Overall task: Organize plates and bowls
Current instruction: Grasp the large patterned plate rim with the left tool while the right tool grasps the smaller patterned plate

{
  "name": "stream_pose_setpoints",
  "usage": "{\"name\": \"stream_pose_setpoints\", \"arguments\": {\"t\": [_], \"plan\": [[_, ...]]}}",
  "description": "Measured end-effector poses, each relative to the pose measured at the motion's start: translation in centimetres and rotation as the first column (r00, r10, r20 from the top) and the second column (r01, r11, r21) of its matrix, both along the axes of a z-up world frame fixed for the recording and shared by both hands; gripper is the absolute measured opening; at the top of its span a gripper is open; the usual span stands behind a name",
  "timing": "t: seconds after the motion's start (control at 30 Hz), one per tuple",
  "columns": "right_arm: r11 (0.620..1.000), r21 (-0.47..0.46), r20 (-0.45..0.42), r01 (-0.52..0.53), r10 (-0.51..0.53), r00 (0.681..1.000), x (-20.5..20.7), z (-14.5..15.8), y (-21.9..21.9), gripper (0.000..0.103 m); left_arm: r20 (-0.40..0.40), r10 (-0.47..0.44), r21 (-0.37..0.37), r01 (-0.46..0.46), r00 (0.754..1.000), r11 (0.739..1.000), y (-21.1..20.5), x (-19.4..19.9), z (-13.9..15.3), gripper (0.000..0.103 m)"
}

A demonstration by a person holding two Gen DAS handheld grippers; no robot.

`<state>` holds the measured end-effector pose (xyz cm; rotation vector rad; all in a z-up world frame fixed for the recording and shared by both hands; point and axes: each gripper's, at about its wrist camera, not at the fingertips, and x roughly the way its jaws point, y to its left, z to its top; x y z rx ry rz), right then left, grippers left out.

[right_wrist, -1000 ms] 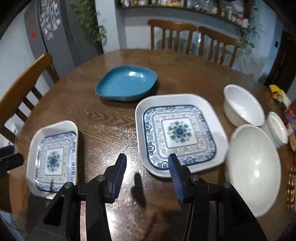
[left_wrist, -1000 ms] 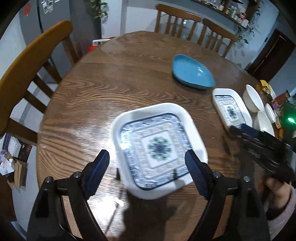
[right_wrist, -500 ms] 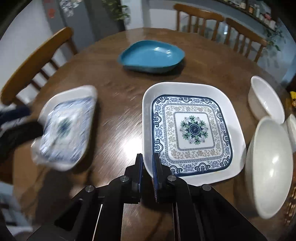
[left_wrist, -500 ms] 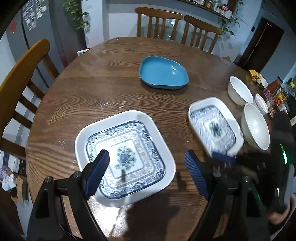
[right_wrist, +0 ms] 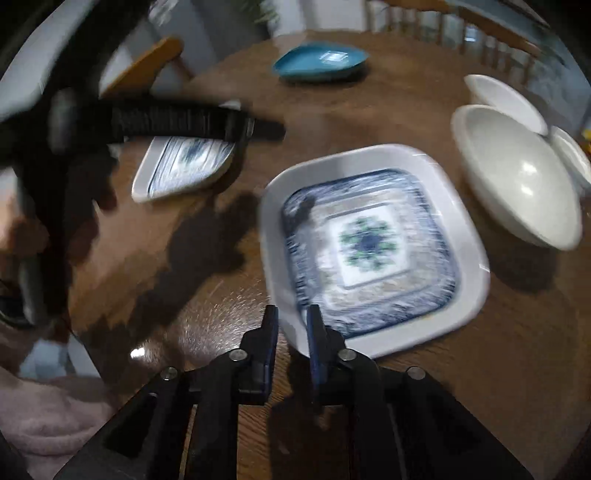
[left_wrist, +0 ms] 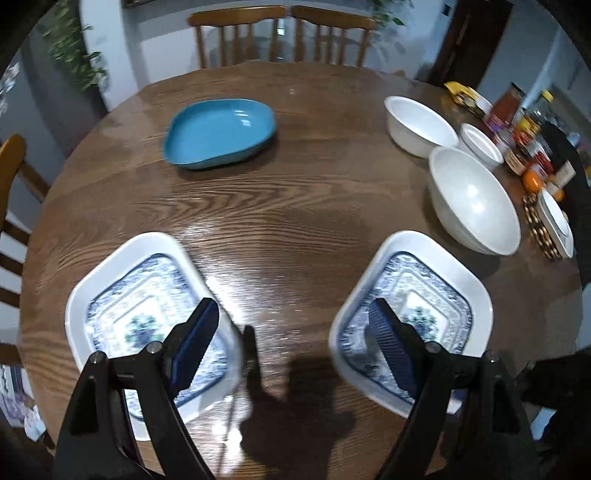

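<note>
Two white square plates with blue patterns lie on the round wooden table. In the left wrist view my left gripper (left_wrist: 291, 350) is open over bare wood between the left plate (left_wrist: 129, 317) and the right plate (left_wrist: 417, 310). In the right wrist view my right gripper (right_wrist: 291, 325) is shut on the near left rim of the larger patterned plate (right_wrist: 369, 243), which looks tilted and blurred. The other patterned plate (right_wrist: 184, 166) lies to the left, partly under the left gripper's arm. A blue plate (left_wrist: 221, 134) sits at the far side.
Three white bowls stand at the right: a large one (left_wrist: 476, 210), a medium one (left_wrist: 419, 125) and a small one (left_wrist: 482, 144). Jars, fruit and packets (left_wrist: 524, 147) crowd the right edge. Wooden chairs (left_wrist: 280, 33) stand around the table.
My right gripper has closed on the rim of the larger patterned plate and drawn it nearer. My left gripper has swung right, off its plate, and stays open.
</note>
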<state>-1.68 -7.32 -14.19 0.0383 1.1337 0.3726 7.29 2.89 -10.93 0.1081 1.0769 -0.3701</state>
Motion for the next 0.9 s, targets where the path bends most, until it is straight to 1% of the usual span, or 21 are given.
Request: {"name": "stream_pose_setpoints", "arguments": {"t": [0.03,0.07,0.1,0.13,0.17,0.23,0.3,0.4,0.43,0.5,0.53,0.57,0.63,0.67,0.7,0.77,0.8,0.9], "plan": [[0.999,0.03,0.002,0.046,-0.046,0.999,0.0,0.2,-0.8,0.026,-0.015,-0.016,-0.007,0.016,1.0,1.0,-0.5,0.0,-0.4,0.083],[0.994,0.052,-0.002,0.093,-0.093,0.996,-0.1,0.2,-1.6,0.038,-0.025,-0.024,-0.004,0.024,0.999,1.0,-0.7,0.0,-0.7,0.083],[0.99,0.06,-0.007,0.129,-0.129,0.992,0.3,0.1,-2.2,0.047,-0.033,-0.031,0.004,0.031,0.999,1.0,-1.1,0.0,-1.0,0.083],[0.981,0.063,-0.018,0.184,-0.183,0.983,0.5,-0.2,-3.0,0.049,-0.044,-0.041,0.015,0.042,0.998,0.999,-1.5,0.0,-1.5,0.083],[0.968,0.068,-0.036,0.24,-0.238,0.971,0.6,-0.7,-3.7,0.05,-0.052,-0.047,0.021,0.048,0.998,0.999,-1.7,0.0,-1.8,0.082],[0.937,0.111,-0.084,0.333,-0.325,0.942,1.2,-1.7,-5.2,0.05,-0.058,-0.06,0.029,0.061,0.997,0.998,-2.1,-0.1,-2.2,0.082],[0.917,0.146,-0.111,0.372,-0.358,0.927,1.6,-2.4,-5.5,0.05,-0.057,-0.069,0.038,0.072,0.996,0.997,-2.6,-0.3,-2.5,0.082],[0.903,0.16,-0.117,0.398,-0.383,0.916,2.4,-2.9,-5.3,0.05,-0.058,-0.075,0.059,0.078,0.995,0.995,-3.0,-0.4,-3.1,0.08],[0.9,0.165,-0.122,0.404,-0.388,0.914,2.6,-3.1,-5.2,0.05,-0.059,-0.075,0.067,0.079,0.995,0.995,-3.1,-0.3,-3.3,0.078],[0.895,0.164,-0.131,0.414,-0.396,0.909,2.9,-3.2,-5.6,0.05,-0.067,-0.079,0.082,0.085,0.995,0.993,-3.3,-0.3,-3.8,0.058],[0.893,0.164,-0.126,0.418,-0.402,0.907,3.4,-3.2,-5.6,0.05,-0.077,-0.08,0.088,0.087,0.994,0.992,-3.4,-0.3,-4.1,0.054],[0.893,0.158,-0.123,0.421,-0.405,0.906,3.5,-3.2,-5.5,0.05,-0.08,-0.078,0.091,0.085,0.994,0.992,-3.5,-0.4,-4.2,0.05],[0.898,0.126,-0.11,0.422,-0.41,0.905,3.5,-3.2,-5.3,0.045,-0.077,-0.078,0.077,0.084,0.994,0.993,-3.6,-0.4,-4.1,0.041],[0.901,0.109,-0.103,0.421,-0.411,0.906,3.7,-3.2,-5.0,0.039,-0.075,-0.081,0.073,0.086,0.994,0.994,-3.8,-0.5,-4.1,0.033],[0.902,0.097,-0.098,0.42,-0.412,0.906,3.4,-3.2,-5.5,0.032,-0.069,-0.083,0.074,0.089,0.994,0.993,-4.0,-0.6,-4.1,0.028],[0.903,0.089,-0.095,0.421,-0.413,0.906,2.9,-3.2,-6.3,0.026,-0.052,-0.086,0.093,0.091,0.995,0.992,-4.3,-0.9,-4.1,0.028],[0.904,0.064,-0.082,0.423,-0.417,0.905,2.6,-3.0,-6.8,0.023,-0.052,-0.085,0.091,0.089,0.995,0.992,-4.3,-1.0,-4.1,0.028],[0.904,0.055,-0.065,0.424,-0.421,0.905,2.3,-3.0,-7.0,0.021,-0.052,-0.078,0.089,0.082,0.996,0.993,-4.1,-1.3,-4.1,0.027]]}}
